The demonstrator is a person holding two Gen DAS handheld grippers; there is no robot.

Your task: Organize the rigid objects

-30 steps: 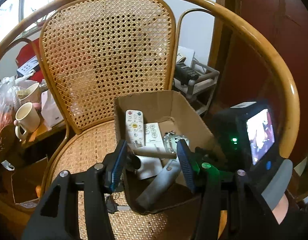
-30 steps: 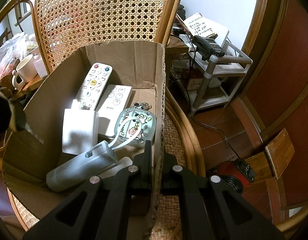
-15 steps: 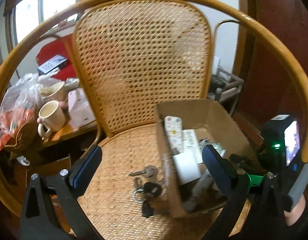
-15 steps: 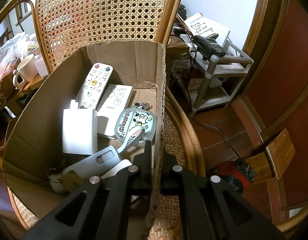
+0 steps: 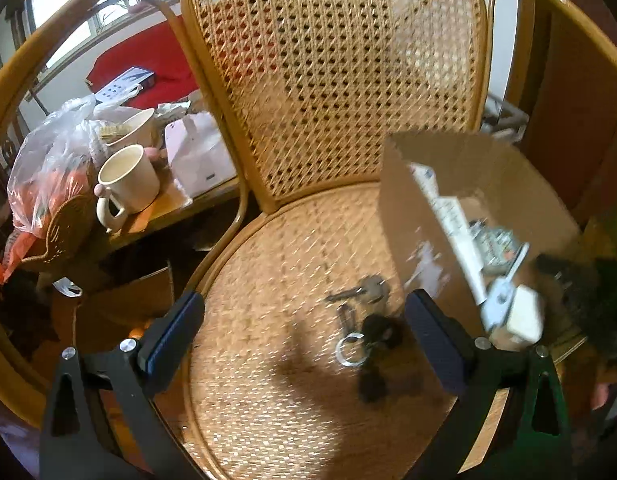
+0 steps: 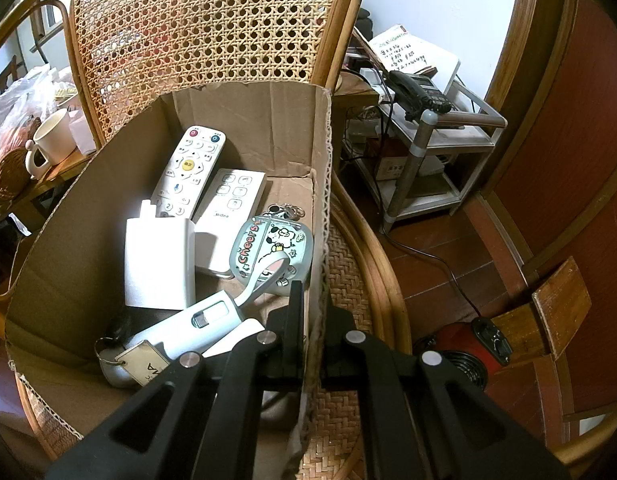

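A cardboard box (image 6: 292, 120) stands on the cane chair seat (image 5: 276, 272). In it lie two white remotes (image 6: 188, 172), a white charger (image 6: 158, 264), a cartoon pouch (image 6: 272, 252), a pale grey bottle (image 6: 196, 320) and a tagged key ring (image 6: 138, 364). My right gripper (image 6: 312, 300) is shut on the box's right wall. A bunch of keys (image 5: 364, 320) with a black fob lies on the seat left of the box (image 5: 404, 216). My left gripper (image 5: 304, 340) is open and empty, above the seat, with the keys near its right finger.
A side table at the left holds a cream mug (image 5: 126, 180), a plastic bag (image 5: 48, 160) and a white pack. A metal shelf with a telephone (image 6: 416, 92) stands right of the chair. A red fan heater (image 6: 464, 360) sits on the floor.
My left gripper dropped the tagged key ring into the box, opened wide and swung left out of it over the seat. The right gripper has kept its hold on the box wall.
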